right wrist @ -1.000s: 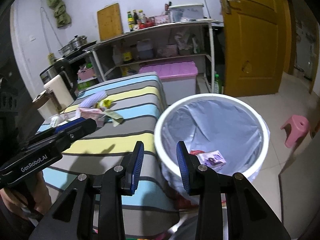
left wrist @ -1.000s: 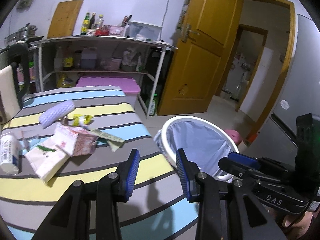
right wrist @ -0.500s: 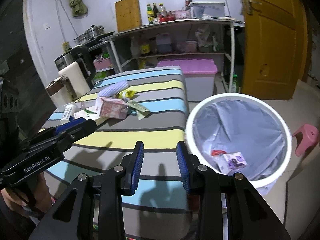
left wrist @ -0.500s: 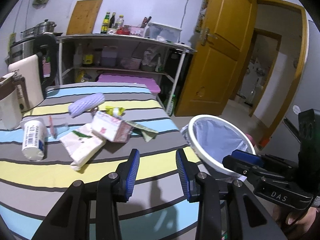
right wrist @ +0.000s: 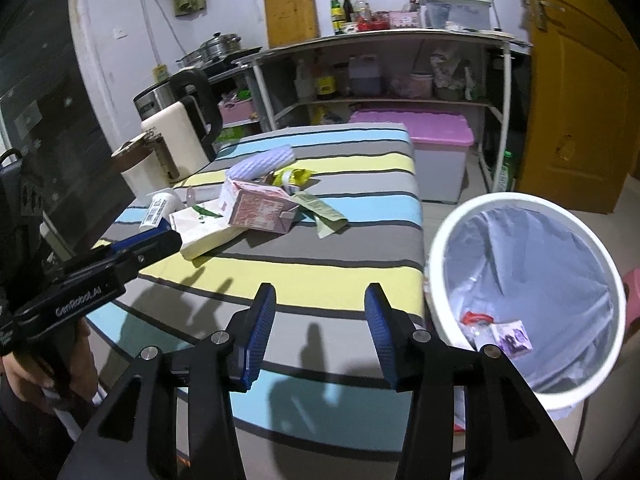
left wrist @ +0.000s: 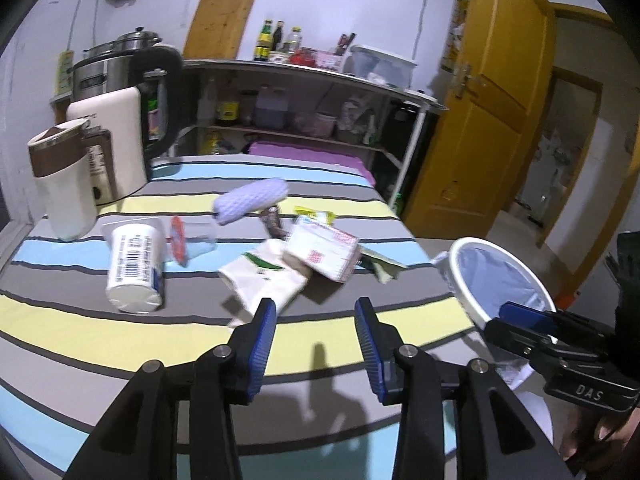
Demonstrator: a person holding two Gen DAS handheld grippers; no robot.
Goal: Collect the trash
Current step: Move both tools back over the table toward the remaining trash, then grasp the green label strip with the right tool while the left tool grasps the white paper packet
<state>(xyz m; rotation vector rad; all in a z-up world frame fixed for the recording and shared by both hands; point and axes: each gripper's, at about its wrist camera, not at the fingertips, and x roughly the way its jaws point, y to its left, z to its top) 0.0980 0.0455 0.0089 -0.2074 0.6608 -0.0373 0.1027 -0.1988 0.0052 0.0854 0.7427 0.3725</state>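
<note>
Since a second ago both grippers have swung from the trash bin (right wrist: 524, 216) toward the striped table (left wrist: 80, 320). Left gripper (left wrist: 316, 340) and right gripper (right wrist: 318, 330) hang empty, jaws apart. The pink carton (left wrist: 322, 254) lies overlapping the tissue pack (left wrist: 264, 280); grabbing one could drag the other off.

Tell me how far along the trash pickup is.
Barely started. The white bin with the grey liner holds just a purple printed wrapper and a red-capped scrap. Both the left tongs and right tongs are open and empty. The pink carton, white pouch, white tub and lilac foam sleeve remain on the striped table.
</note>
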